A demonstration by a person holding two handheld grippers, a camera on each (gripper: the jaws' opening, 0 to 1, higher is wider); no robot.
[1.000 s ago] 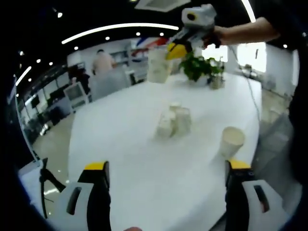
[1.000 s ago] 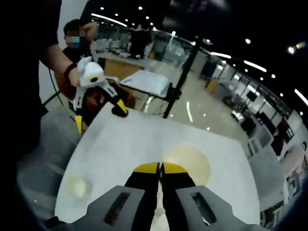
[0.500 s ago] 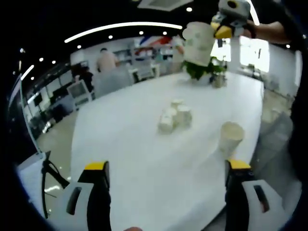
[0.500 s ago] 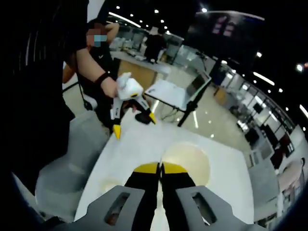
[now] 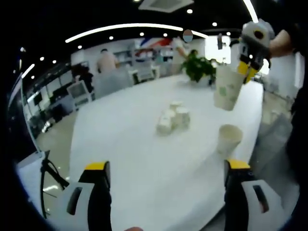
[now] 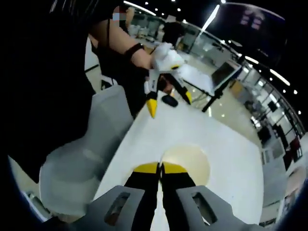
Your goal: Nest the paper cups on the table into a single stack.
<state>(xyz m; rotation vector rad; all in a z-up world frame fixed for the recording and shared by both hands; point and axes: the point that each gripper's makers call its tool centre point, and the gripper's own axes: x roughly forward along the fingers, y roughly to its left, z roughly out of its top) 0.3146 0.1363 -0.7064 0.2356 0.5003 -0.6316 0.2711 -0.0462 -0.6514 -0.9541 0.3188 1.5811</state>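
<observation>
Paper cup (image 5: 226, 90) is pinched by its rim in the right tool (image 5: 249, 67), hanging above another cup (image 5: 229, 139) on the tabletop (image 5: 139, 159); left tool (image 5: 163, 168) spread wide. If it drops off-centre, it'll probably tip that one.

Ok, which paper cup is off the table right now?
The one pinched in the right hand-held gripper, hanging above the lone upright cup; the small cluster sits on the table.

A long white table (image 5: 130, 144) with a smooth, glossy top. Near its middle sits a small cluster of white paper cups (image 5: 172, 118). A single upright paper cup (image 5: 229, 140) stands apart, near the table's edge. A potted green plant (image 5: 200, 70) rests at the far end.
</observation>
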